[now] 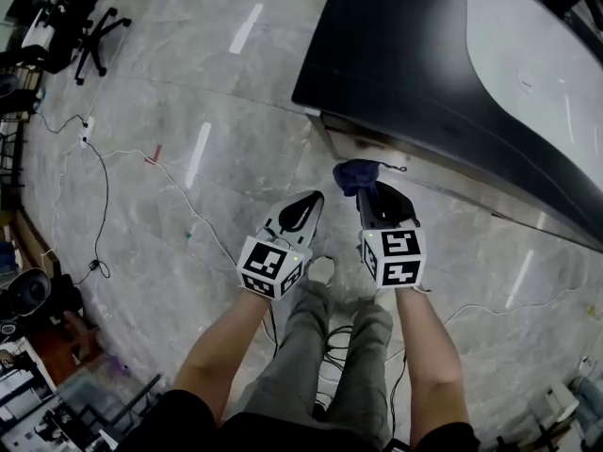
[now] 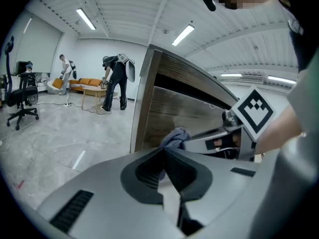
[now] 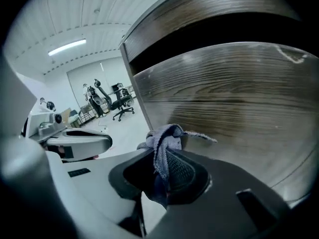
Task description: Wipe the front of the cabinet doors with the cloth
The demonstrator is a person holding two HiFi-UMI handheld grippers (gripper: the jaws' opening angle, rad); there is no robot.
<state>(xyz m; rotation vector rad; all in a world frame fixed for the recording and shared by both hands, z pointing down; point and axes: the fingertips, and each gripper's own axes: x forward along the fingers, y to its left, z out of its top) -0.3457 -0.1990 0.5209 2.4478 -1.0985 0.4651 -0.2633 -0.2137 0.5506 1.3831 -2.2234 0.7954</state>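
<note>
A blue-grey cloth [image 3: 164,139] is pinched in my right gripper [image 3: 162,159], whose jaws are shut on it. It bunches up past the tips, close to the wood-grain cabinet door [image 3: 234,98]. In the head view the cloth [image 1: 356,173] hangs just in front of the cabinet [image 1: 396,55], near its left corner, ahead of the right gripper [image 1: 372,194]. My left gripper [image 1: 303,205] is beside it, to the left, shut and holding nothing. From the left gripper view, its closed jaws [image 2: 163,156] point at the cabinet door [image 2: 179,111], with the cloth [image 2: 174,136] beyond them.
The cabinet has a dark top with a pale inlay [image 1: 537,64]. Cables [image 1: 104,186] trail over the grey floor at left. Office chairs [image 1: 89,36] stand at far left. Two people [image 2: 115,81] work by a sofa [image 2: 84,84] in the distance. The person's legs [image 1: 330,347] are below the grippers.
</note>
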